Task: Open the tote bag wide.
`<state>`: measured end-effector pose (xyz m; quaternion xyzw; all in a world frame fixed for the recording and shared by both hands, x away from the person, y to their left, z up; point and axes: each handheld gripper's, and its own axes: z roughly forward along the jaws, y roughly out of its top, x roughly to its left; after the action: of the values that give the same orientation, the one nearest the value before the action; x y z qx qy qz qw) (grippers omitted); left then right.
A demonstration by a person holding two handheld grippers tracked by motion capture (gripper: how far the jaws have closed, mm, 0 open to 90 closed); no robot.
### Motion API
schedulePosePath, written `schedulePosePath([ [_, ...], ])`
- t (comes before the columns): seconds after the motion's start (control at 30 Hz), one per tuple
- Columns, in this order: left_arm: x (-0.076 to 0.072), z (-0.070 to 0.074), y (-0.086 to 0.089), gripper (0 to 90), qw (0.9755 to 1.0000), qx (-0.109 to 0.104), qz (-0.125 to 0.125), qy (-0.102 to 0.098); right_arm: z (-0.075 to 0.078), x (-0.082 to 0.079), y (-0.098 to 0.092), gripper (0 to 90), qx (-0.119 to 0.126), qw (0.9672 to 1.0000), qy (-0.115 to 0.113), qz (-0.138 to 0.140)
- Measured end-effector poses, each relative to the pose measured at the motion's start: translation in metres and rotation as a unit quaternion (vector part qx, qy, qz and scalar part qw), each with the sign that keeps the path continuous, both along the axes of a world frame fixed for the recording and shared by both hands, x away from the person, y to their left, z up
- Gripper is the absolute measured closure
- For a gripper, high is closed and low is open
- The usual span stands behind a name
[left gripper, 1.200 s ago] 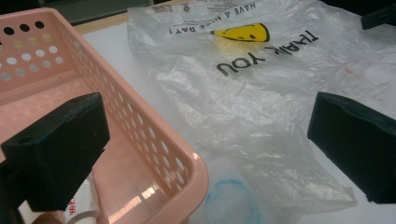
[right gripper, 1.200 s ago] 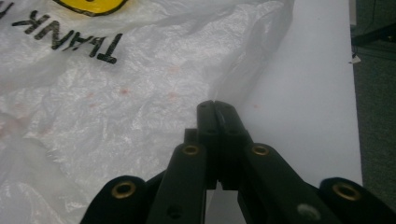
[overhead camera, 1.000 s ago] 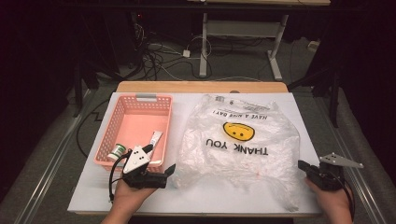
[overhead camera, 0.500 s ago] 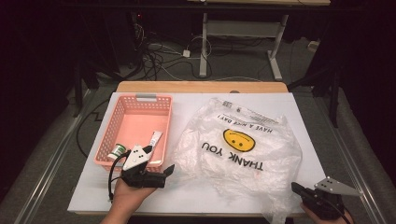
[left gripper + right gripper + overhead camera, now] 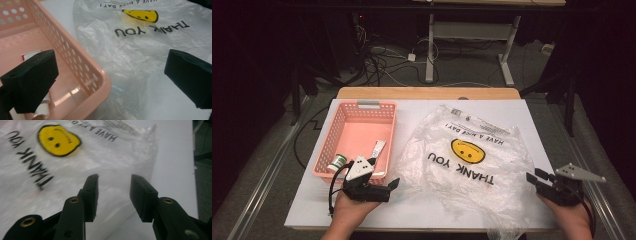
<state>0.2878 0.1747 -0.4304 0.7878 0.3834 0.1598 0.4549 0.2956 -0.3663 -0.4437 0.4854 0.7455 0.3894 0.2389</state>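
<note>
A crinkled clear plastic bag [image 5: 467, 160] with a yellow smiley and "THANK YOU" print lies flat in the middle of the white table top [image 5: 532, 120]. Its front right corner droops over the front edge. My right gripper [image 5: 534, 175] is at the bag's right edge. In the right gripper view its jaws [image 5: 113, 187] have just been opening and stand partly apart above the bag [image 5: 75, 170], with nothing between them. My left gripper [image 5: 389, 190] rests by the front corner of the pink basket [image 5: 362, 107], open wide [image 5: 112, 80], one jaw over the basket [image 5: 100, 82], the other over the bag [image 5: 140, 50].
Inside the basket lie a small green-and-white bottle [image 5: 337, 162] and a white tube [image 5: 378, 148]. A wooden strip [image 5: 427, 93] runs along the table's far edge. Beyond it are a dark floor, cables and desk legs. Bare white surface lies right of the bag.
The right gripper went toward the front edge, dragging the bag's right side with it, then came back up to the right edge. Its jaws now stand apart. The left gripper stayed put.
</note>
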Motion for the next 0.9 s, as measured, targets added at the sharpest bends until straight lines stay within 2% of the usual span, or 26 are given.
schedulePosePath([
  [0.03, -0.001, 0.001, 0.001, 0.0, 1.0000, -0.009, -0.003, 0.000, -0.001, 0.009, -0.003, 59.8, 0.002, 1.0000, 0.001, -0.006],
  [0.17, -0.002, 0.002, 0.002, 0.0, 0.9998, -0.017, -0.003, -0.008, -0.005, 0.048, -0.015, 56.5, 0.011, 0.9995, 0.004, -0.028],
  [0.27, -0.003, 0.003, 0.001, 0.0, 0.9998, -0.014, -0.007, -0.013, -0.007, 0.077, -0.021, 52.1, 0.020, 0.9989, 0.014, -0.039],
  [0.3, -0.003, 0.003, 0.001, 0.0, 0.9998, -0.014, -0.007, -0.013, -0.007, 0.077, -0.021, 52.1, 0.020, 0.9989, 0.014, -0.039],
  [0.33, -0.003, 0.003, 0.001, 0.0, 0.9998, -0.015, -0.009, -0.013, -0.009, 0.094, -0.022, 47.6, 0.022, 0.9984, 0.024, -0.046],
  [0.37, -0.003, 0.002, 0.001, 0.0, 0.9996, -0.022, -0.012, -0.012, -0.011, 0.102, -0.022, 46.5, 0.017, 0.9985, 0.026, -0.045],
  [0.43, -0.002, 0.003, 0.002, 0.0, 0.9996, -0.024, -0.012, -0.011, -0.014, 0.115, -0.022, 45.0, 0.023, 0.9982, 0.032, -0.045],
  [0.47, -0.002, 0.003, 0.002, 0.0, 0.9996, -0.024, -0.012, -0.011, -0.014, 0.115, -0.022, 45.0, 0.023, 0.9982, 0.032, -0.045],
  [0.5, -0.001, 0.003, 0.002, 0.0, 0.9996, -0.024, -0.009, -0.012, -0.016, 0.122, -0.021, 44.9, 0.029, 0.9981, 0.035, -0.041],
  [0.53, -0.001, 0.003, 0.003, 0.0, 0.9996, -0.023, -0.008, -0.014, -0.019, 0.136, -0.020, 44.4, 0.028, 0.9980, 0.041, -0.039],
  [0.63, -0.003, 0.003, 0.003, 0.0, 0.9996, -0.020, -0.009, -0.016, -0.021, 0.151, -0.018, 43.3, 0.017, 0.9977, 0.049, -0.043],
  [0.77, -0.003, 0.003, 0.003, 0.0, 0.9996, -0.020, -0.008, -0.020, -0.027, 0.166, -0.014, 41.8, 0.000, 0.9963, 0.073, -0.046],
  [0.9, -0.004, 0.003, 0.001, 0.0, 0.9995, -0.013, -0.013, -0.027, -0.030, 0.169, -0.011, 43.7, -0.010, 0.9961, 0.075, -0.046],
])
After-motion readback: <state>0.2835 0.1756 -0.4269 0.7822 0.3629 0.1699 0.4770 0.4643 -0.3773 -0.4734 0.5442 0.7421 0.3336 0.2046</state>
